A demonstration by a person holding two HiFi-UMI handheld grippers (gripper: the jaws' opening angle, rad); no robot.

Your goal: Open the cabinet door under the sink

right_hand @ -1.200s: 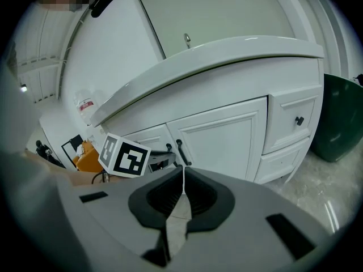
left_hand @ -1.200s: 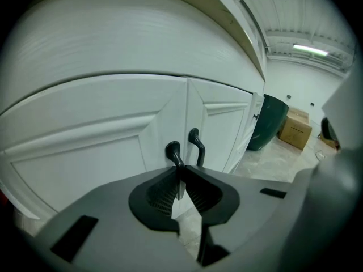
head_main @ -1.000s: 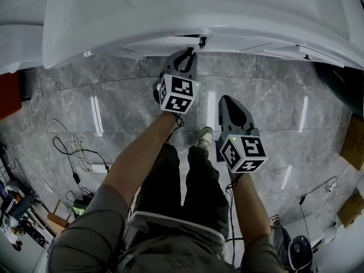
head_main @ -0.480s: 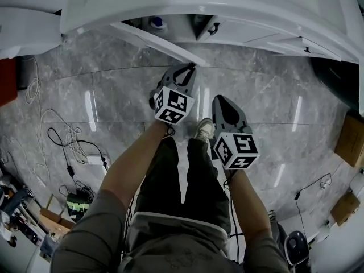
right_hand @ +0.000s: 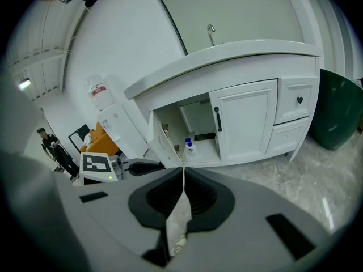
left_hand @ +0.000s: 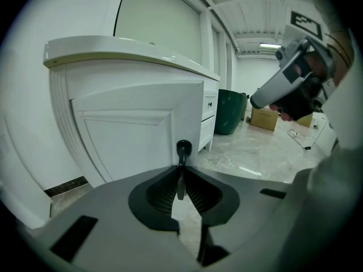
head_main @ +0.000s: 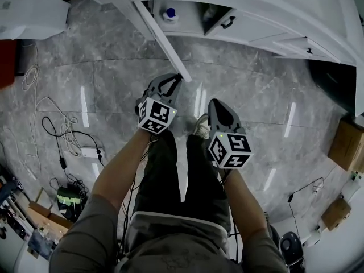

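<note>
So the left gripper (head_main: 174, 81) has its fingers pinched on the black handle (left_hand: 182, 148) of the cabinet door (head_main: 161, 41). The door stands swung out, running from the upper left toward the middle of the head view, with a bottle (head_main: 169, 13) showing inside. I'd pull along the door's arc, not straight back, so the handle doesn't slip out. The right gripper (head_main: 219, 106) sits lower right of centre, fingers pressed together on nothing. Just keep it clear.

No word, number or brand can be read anywhere around you. The cubes on your left gripper (head_main: 176, 78) and right gripper (head_main: 215, 103) bear only black-and-white square markers. The red band on the white container (right_hand: 97, 93) and the bottle (right_hand: 188, 147) label are too small to read.
</note>
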